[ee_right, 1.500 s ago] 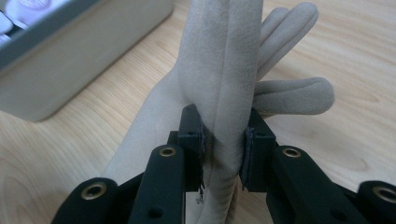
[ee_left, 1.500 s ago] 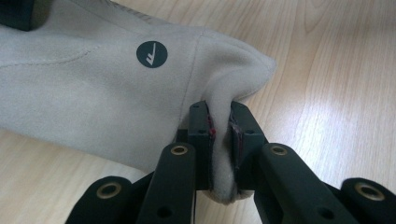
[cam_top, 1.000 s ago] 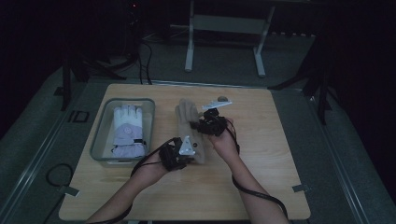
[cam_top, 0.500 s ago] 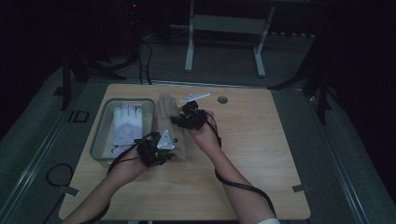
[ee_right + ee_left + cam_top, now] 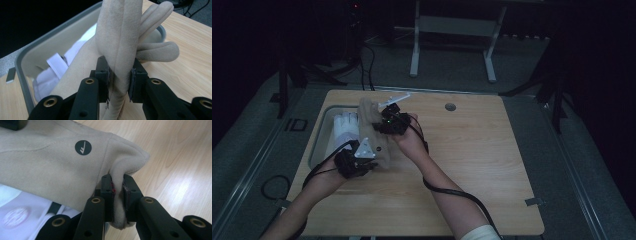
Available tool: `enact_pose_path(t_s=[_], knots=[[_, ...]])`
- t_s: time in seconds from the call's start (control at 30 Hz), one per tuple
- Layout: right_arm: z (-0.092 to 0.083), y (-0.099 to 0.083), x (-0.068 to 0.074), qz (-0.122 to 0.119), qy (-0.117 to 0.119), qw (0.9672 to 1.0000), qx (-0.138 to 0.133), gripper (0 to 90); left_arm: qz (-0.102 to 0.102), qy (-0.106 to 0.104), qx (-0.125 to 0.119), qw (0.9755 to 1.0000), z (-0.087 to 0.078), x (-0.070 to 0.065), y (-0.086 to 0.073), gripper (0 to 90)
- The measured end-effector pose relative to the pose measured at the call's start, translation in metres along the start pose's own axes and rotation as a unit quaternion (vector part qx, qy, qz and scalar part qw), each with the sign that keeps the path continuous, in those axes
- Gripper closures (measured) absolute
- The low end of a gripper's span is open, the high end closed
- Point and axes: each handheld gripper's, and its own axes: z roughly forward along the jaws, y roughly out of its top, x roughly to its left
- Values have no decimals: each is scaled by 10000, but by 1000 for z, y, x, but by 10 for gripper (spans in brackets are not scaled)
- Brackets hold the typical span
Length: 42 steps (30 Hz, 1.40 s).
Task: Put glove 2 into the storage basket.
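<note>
A beige fleece glove [image 5: 373, 126] hangs stretched between both grippers, just right of the grey bin [image 5: 321, 131]. My left gripper [image 5: 118, 195] is shut on the glove's cuff corner [image 5: 125, 167], near a round black logo [image 5: 83, 147]. My right gripper [image 5: 119, 77] is shut on the glove [image 5: 117, 37] below its fingers, which point up over the bin's rim [image 5: 22, 82]. In the high view the left gripper [image 5: 362, 159] sits at the near end and the right gripper [image 5: 388, 120] at the far end.
A white glove [image 5: 343, 129] lies inside the grey bin, also seen as white cloth [image 5: 50, 75] under the beige one. A white strip [image 5: 396, 99] lies on the wooden table [image 5: 472, 165] behind the hands, and a round hole [image 5: 450, 107] sits farther right.
Both grippers have carried the beige glove leftward across the table, from its middle to the bin's right edge. Both grips stay as they were.
</note>
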Motion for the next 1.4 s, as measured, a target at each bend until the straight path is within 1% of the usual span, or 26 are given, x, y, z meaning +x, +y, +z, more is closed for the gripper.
enact_pose_path(t_s=[0.07, 0.17, 0.2, 0.27, 0.3, 0.33, 0.37, 0.4, 0.43, 0.47, 0.5, 0.53, 0.6, 0.67, 0.73, 0.8, 0.83, 0.9, 0.93, 0.97, 1.03, 1.1, 1.23, 1.3, 1.37, 1.4], knots=[[8, 8, 7, -33, 46, 10000, 20, 736, -103, 55, -15, 9999, -8, 7, -10, 815], [17, 18, 14, -54, 112, 9999, 10, 736, -177, 83, 17, 9998, -16, 14, -19, 815], [19, 20, 16, -80, 134, 9999, 14, 736, -177, 124, 36, 9998, -18, 16, -23, 815], [25, 24, 20, -94, 166, 9998, -5, 736, -212, 109, 49, 9997, -22, 19, -28, 815], [28, 26, 23, -98, 196, 9998, 12, 736, -234, 139, 53, 9996, -23, 21, -32, 816], [28, 26, 23, -98, 196, 9998, 12, 736, -234, 139, 53, 9996, -23, 21, -32, 816], [32, 27, 25, -119, 190, 9997, 17, 736, -234, 139, 53, 9996, -23, 21, -32, 816], [32, 27, 25, -119, 190, 9997, 17, 736, -291, 146, 72, 9994, -24, 24, -37, 816], [43, 32, 29, -112, 222, 9997, 57, 736, -302, 175, 122, 9993, -25, 27, -41, 815], [47, 33, 30, -115, 259, 9996, 74, 736, -305, 219, 123, 9992, -26, 29, -43, 815], [50, 35, 31, -131, 244, 9996, 68, 736, -343, 239, 136, 9990, -27, 31, -45, 815], [52, 36, 31, -118, 244, 9996, 76, 736, -372, 220, 130, 9990, -28, 33, -47, 815], [57, 38, 31, -125, 252, 9996, 88, 736, -417, 260, 132, 9987, -28, 36, -49, 815], [63, 40, 30, -67, 302, 9995, 86, 736, -473, 274, 150, 9984, -26, 40, -50, 815], [68, 40, 27, -52, 302, 9995, 100, 736, -476, 313, 218, 9981, -22, 43, -51, 815], [74, 39, 24, 3, 282, 9995, 120, 735, -536, 252, 240, 9980, -19, 45, -51, 815], [77, 38, 22, 19, 313, 9994, 160, 735, -543, 274, 245, 9978, -18, 45, -52, 815], [82, 35, 18, 34, 282, 9993, 232, 734, -579, 176, 269, 9978, -14, 46, -53, 815], [84, 33, 17, 77, 320, 9991, 263, 734, -579, 176, 269, 9978, -14, 46, -53, 815], [87, 31, 16, 107, 328, 9990, 286, 734, -557, 187, 332, 9977, -9, 45, -54, 815], [93, 27, 15, 185, 353, 9986, 361, 734, -600, 132, 367, 9974, -5, 45, -56, 814], [99, 24, 16, 135, 255, 9986, 440, 733, -627, 123, 391, 9972, -3, 45, -56, 814], [105, 20, 10, 273, 296, 9979, 504, 727, -689, 94, 418, 9967, 1, 47, -58, 811], [107, 19, 9, 255, 288, 9978, 536, 723, -697, 94, 426, 9966, 2, 47, -58, 810], [108, 18, 9, 234, 277, 9978, 555, 712, -710, 82, 440, 9965, 4, 47, -58, 809], [107, 17, 9, 183, 243, 9979, 573, 649, -729, 92, 429, 9964, 7, 45, -59, 806]])
